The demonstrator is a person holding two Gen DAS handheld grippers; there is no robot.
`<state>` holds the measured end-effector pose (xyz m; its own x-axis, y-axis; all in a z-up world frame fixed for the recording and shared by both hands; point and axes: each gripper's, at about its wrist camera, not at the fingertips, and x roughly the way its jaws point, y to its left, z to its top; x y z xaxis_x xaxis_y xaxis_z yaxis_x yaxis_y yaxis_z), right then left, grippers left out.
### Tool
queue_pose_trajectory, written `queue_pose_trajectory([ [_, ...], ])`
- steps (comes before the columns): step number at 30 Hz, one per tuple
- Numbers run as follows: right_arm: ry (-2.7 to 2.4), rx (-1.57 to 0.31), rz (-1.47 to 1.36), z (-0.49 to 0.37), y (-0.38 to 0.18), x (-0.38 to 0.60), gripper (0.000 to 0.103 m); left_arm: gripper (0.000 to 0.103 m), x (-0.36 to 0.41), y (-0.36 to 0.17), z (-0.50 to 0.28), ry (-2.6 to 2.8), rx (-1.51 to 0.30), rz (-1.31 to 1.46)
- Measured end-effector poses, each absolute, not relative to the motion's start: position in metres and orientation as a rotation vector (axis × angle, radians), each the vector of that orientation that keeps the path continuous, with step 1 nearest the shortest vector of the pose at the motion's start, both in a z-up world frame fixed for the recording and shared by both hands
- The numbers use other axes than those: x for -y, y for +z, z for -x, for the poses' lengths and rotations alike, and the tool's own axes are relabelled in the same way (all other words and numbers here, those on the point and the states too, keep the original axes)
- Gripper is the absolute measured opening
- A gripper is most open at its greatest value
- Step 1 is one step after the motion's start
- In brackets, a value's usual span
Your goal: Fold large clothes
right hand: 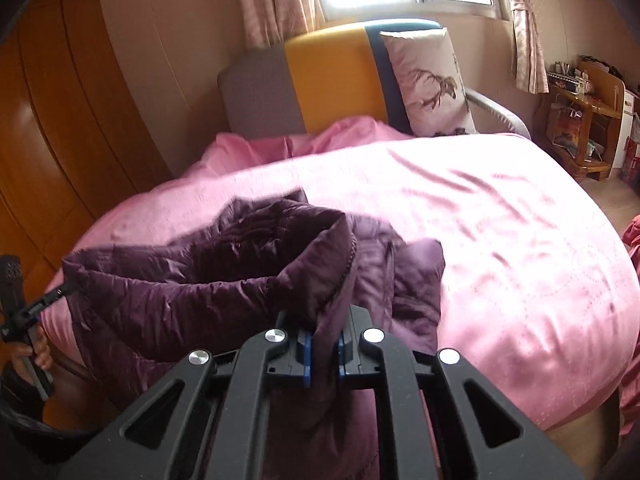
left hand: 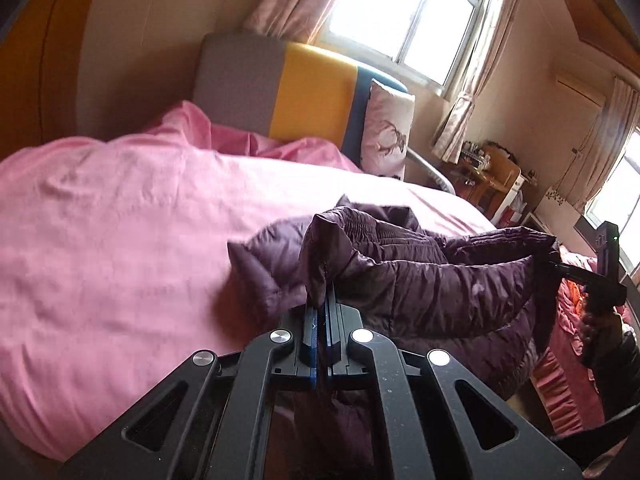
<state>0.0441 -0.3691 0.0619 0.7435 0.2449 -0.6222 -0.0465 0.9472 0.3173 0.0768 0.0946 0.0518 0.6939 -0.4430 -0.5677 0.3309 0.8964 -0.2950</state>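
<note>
Both hand-held grippers — left (left hand: 322, 312), right (right hand: 325, 336) — clamped.

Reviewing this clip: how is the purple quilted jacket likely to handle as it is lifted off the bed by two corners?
Probably floppy: the purple quilted jacket sags between the left gripper and the right gripper, both shut on its edge. Its sheen hints it may be slippery. Its puffy quilting suggests it is light for its bulk, apt to drag across the pink bed cover.
</note>
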Motion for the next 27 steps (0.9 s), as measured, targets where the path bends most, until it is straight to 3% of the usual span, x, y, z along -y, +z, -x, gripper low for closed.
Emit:
queue_pose_trajectory([
  [12, -0.020, -0.701, -0.375, -0.144, 0.046, 0.382, 0.008, 0.002, -0.069, 0.040, -0.197, -0.326, -0.691, 0.216],
  [21, -0.136, -0.762, -0.322, -0.200, -0.004, 0.382, 0.008, 0.002, -0.057, -0.007, -0.248, -0.232, -0.797, 0.202],
  [27, -0.195, -0.862, -0.296, -0.225, -0.042, 0.383, 0.015, 0.002, -0.049, -0.045, -0.262, -0.177, -0.868, 0.163],
])
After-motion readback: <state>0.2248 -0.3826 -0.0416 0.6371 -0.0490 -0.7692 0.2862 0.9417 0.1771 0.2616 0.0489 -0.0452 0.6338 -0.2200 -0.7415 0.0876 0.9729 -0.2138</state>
